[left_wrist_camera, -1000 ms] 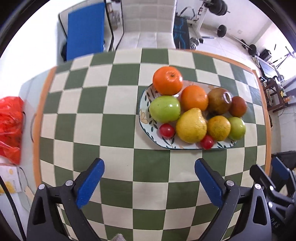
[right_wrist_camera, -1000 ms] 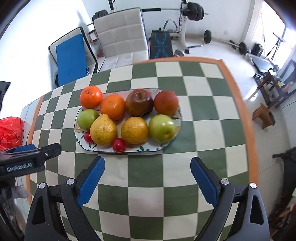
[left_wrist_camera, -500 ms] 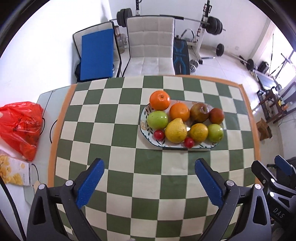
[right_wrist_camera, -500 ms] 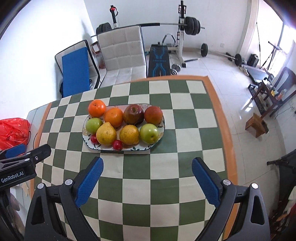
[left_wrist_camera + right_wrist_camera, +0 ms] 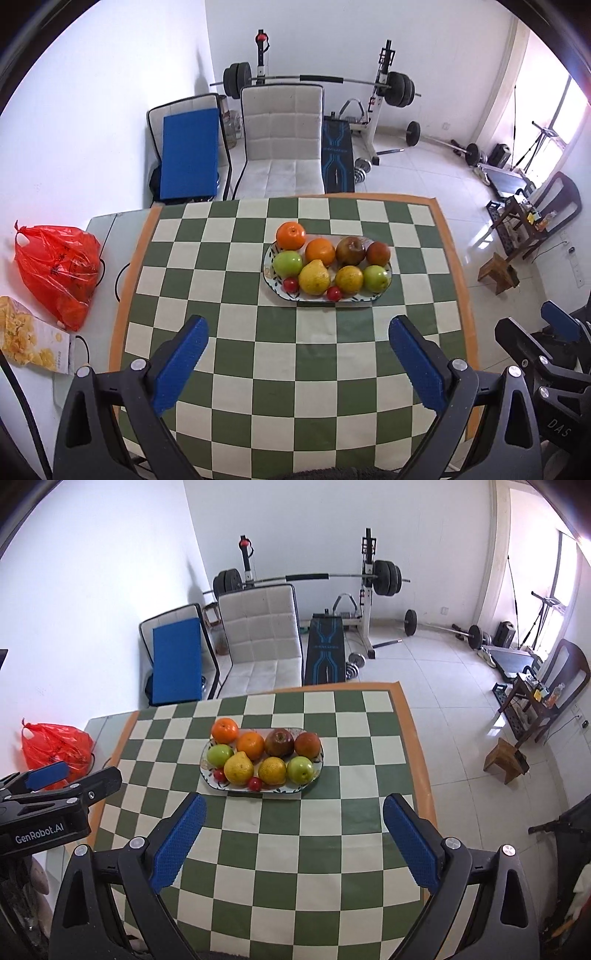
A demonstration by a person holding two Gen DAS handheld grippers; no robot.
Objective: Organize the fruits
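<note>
Fruits on the plate, long axis left-right, lie at frame centre, above both empty, spread grippers: left gripper, right gripper.

Fruits lie on a plate on the table; chair behind.

Both wrist cameras sit high above the near edge of the checkered table, angled forward and down, well back from the fruit plate. The left view looks from the left, the right view from the right (each catches the other gripper at its frame edge). Both share the table, plate and gym equipment behind.
</note>
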